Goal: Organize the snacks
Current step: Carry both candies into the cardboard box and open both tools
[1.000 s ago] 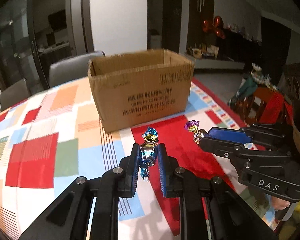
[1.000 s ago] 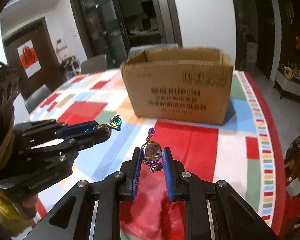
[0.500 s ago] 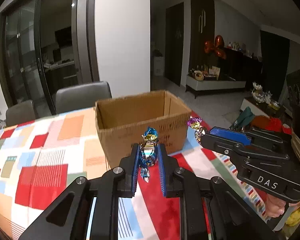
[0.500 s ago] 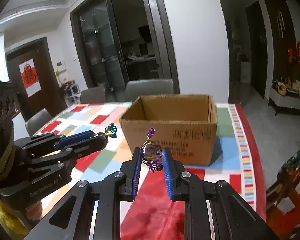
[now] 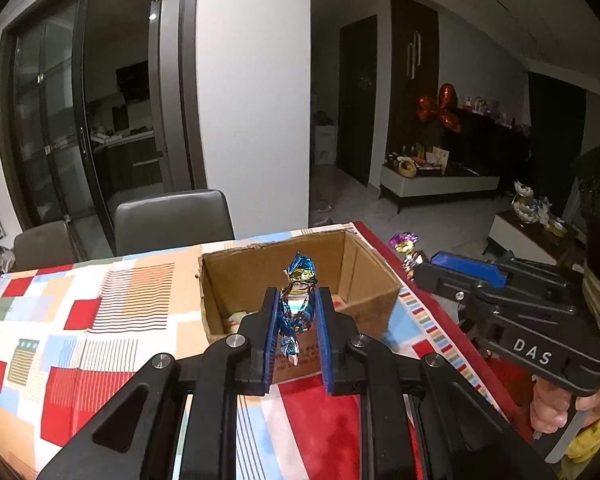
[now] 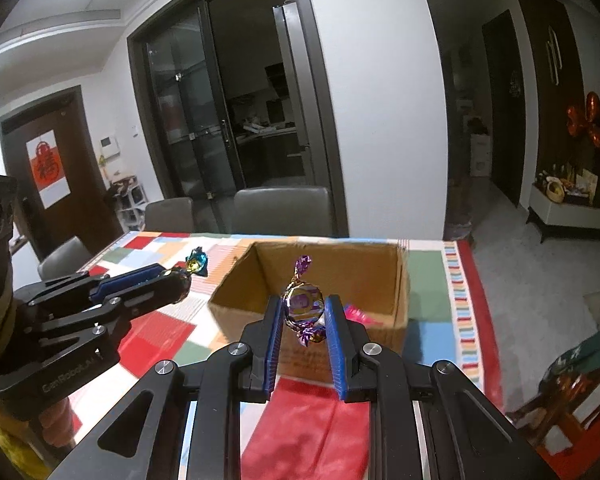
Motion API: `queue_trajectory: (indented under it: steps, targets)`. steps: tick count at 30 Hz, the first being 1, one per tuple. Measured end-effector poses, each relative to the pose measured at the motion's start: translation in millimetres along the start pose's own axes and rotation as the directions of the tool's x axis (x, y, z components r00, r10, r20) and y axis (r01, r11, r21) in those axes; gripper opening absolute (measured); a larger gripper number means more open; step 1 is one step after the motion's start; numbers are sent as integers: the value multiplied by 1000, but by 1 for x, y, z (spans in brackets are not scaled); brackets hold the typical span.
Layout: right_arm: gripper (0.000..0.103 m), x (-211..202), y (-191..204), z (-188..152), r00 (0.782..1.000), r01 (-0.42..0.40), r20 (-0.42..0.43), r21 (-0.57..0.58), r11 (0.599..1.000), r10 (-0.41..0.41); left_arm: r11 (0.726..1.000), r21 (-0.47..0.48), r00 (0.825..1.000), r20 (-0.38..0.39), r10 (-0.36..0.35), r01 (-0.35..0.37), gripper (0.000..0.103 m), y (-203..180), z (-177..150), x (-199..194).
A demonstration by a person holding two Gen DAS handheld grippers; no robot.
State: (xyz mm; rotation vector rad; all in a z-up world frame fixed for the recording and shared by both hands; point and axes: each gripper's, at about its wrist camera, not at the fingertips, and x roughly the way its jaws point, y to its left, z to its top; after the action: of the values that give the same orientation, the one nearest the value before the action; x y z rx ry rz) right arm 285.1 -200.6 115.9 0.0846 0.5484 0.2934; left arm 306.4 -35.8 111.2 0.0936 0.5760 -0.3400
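My left gripper (image 5: 297, 312) is shut on a blue foil candy (image 5: 297, 300) and holds it in the air just before the near rim of an open cardboard box (image 5: 364, 264). My right gripper (image 6: 303, 314) is shut on a purple foil candy (image 6: 302, 303), also raised in front of the box (image 6: 400, 280). Each gripper shows in the other's view: the right one (image 5: 414, 262) with its purple candy (image 5: 404, 240), the left one (image 6: 186, 274) with its blue candy (image 6: 197, 258). Inside the box lie a pale wrapper (image 5: 236, 316) and a pink wrapper (image 6: 356, 312).
The box stands on a table with a patchwork cloth (image 5: 100, 304). Grey chairs (image 5: 172, 216) stand at the table's far side. A red chair and clutter (image 6: 572, 376) are off the table's right edge.
Both grippers have risen with their candies and moved toward the box. The view now looks down into the open box from above its near rim.
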Motion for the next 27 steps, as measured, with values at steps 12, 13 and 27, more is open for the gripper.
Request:
queue_trajectory:
  steps: [12, 13, 27]
  targets:
    - [23, 46, -11, 52, 994, 37, -103, -32, 999, -40, 999, -51, 986, -168, -21, 13, 19, 22, 44, 64]
    - [23, 51, -12, 54, 992, 40, -117, -30, 999, -44, 998, -56, 983, -183, -21, 11, 19, 24, 46, 68]
    - [26, 109, -30, 65, 941, 104, -323, -4, 995, -99, 996, -70, 947, -321, 32, -58, 37, 37, 57, 112]
